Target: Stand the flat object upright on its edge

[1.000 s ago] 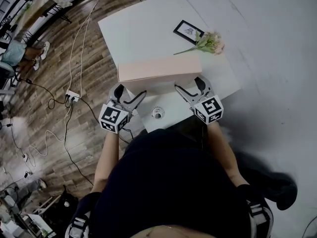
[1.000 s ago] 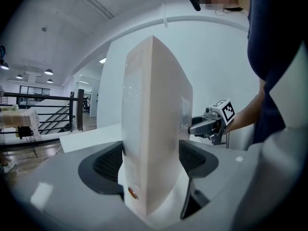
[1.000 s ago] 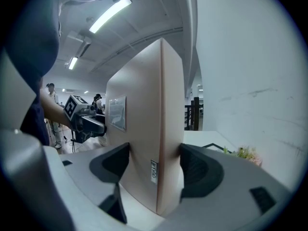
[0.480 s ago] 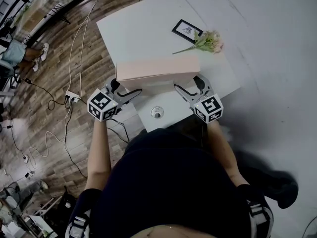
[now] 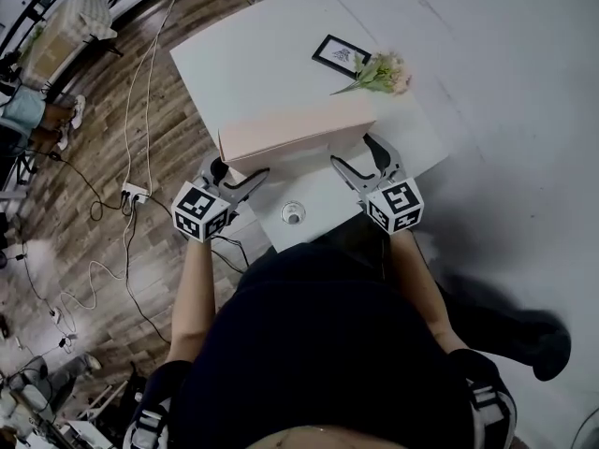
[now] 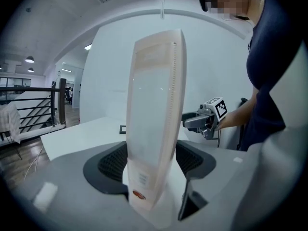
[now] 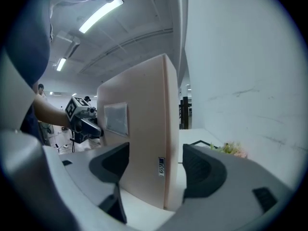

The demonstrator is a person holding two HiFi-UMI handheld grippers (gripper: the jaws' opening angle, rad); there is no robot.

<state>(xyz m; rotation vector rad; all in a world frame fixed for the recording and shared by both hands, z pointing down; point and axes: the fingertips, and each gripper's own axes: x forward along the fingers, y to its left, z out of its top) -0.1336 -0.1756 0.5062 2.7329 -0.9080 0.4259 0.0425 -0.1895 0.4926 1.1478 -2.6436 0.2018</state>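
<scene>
- The box (image 5: 299, 127) is already standing on its long edge across the near half of the table (image 5: 253, 73), with its left end close to the table's left edge (so the job is looking all but done, and the danger now is undoing it).
- The left gripper (image 5: 243, 168) is straddling the box's left end. Its jaws have just been closing with the box between them, and the pads (image 6: 113, 162) are looking snug against both faces, with no gap showing.
- The right gripper (image 5: 351, 150) is straddling the right end with its jaws spread. A sliver of table is showing between one pad (image 7: 202, 170) and the box, so it is fencing that end, not pinching it.
- With only one end being squeezed, any twist or pull from the left hand is likely to be swinging the box round and rocking it off its narrow edge (it is tall for so thin a footing).
- If the left jaws are letting go unevenly, one pad dragging on a face could be tipping the box toward the near edge, or back toward the flowers (image 5: 379, 71) and frame (image 5: 337, 54) by the right edge.
- A nudge leftward is risking the left end sliding off the left edge.
- The right jaws, if pulling out carelessly, could be clipping the box.
</scene>
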